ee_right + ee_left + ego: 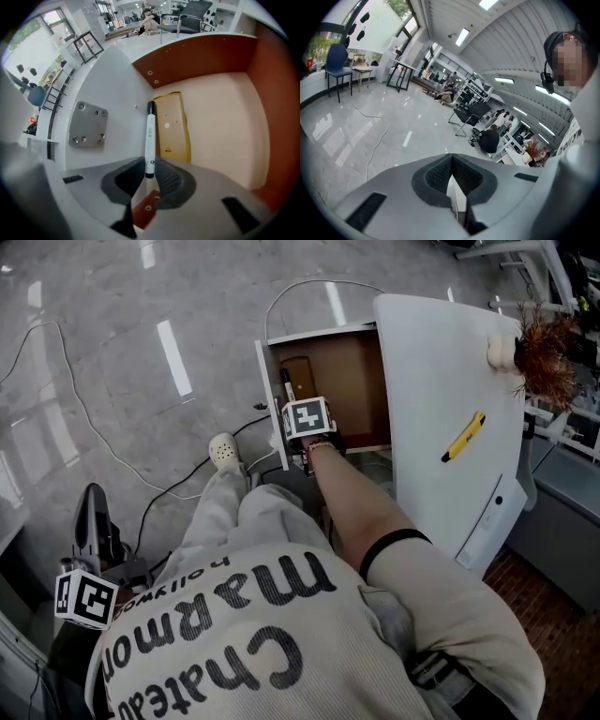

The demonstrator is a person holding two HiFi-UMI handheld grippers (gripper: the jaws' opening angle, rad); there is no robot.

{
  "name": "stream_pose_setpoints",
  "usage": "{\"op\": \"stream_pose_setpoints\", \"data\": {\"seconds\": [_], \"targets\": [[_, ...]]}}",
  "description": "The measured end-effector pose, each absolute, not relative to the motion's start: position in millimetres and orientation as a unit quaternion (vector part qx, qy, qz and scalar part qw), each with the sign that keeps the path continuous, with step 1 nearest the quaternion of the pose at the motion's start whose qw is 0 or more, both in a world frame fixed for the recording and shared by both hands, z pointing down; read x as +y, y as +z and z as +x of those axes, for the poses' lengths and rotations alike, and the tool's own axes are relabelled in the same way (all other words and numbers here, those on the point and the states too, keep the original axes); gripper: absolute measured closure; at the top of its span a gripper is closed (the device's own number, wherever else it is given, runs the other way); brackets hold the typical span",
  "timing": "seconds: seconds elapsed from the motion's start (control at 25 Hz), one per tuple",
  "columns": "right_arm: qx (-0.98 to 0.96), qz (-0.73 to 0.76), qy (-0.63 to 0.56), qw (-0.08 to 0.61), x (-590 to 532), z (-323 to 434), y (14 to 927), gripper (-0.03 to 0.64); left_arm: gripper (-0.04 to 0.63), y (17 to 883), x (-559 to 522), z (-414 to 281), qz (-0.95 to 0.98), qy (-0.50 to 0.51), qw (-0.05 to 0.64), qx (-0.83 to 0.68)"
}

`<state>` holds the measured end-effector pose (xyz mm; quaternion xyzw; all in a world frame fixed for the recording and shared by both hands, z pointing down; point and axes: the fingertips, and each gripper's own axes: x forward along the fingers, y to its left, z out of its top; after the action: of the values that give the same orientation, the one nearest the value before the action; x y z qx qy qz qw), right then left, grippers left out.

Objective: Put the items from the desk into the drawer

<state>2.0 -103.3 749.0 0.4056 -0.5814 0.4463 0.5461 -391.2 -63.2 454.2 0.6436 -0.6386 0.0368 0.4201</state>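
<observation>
My right gripper (149, 171) clamped on white marker (150, 136), marker pointing down into open drawer (220, 122), just beside yellow slab (173, 126) lying inside. My left gripper (451, 176) closed, empty. Yellow cutter (463, 437) on desk (441, 362).

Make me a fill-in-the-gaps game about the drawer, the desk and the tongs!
1. The right tongs hold a white ___ with a black cap.
2. The drawer under them stands ___.
3. The cutter lying on the white desk is ___.
Missing words: marker; open; yellow.
</observation>
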Motion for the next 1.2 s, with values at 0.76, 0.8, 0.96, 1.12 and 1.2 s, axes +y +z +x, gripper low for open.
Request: {"op": "stream_pose_setpoints", "data": {"seconds": [0.76,0.8,0.96,1.12,1.2], "targets": [[-0.629,0.406,0.498,0.437,-105.6,-14.6,719.6,0.563,0.595,442.4,-74.6,-322.8,0.708,0.036,0.401,-0.581],[-0.642,0.403,0.492,0.427,-102.4,-20.2,706.9,0.574,0.595,437.3,-71.8,-315.3,0.712,0.034,0.397,-0.578],[-0.701,0.394,0.45,0.389,-77.3,-32.8,638.0,0.614,0.594,416.3,-42.2,-277.5,0.722,0.02,0.391,-0.571],[-0.744,0.423,0.421,0.3,-61.8,-20.9,553.7,0.614,0.595,390.4,-20.8,-225.9,0.753,-0.011,0.374,-0.542],[-0.759,0.443,0.412,0.242,-52.5,-1.1,506.3,0.614,0.595,374.0,-8.9,-196.8,0.769,-0.03,0.364,-0.525]]}}
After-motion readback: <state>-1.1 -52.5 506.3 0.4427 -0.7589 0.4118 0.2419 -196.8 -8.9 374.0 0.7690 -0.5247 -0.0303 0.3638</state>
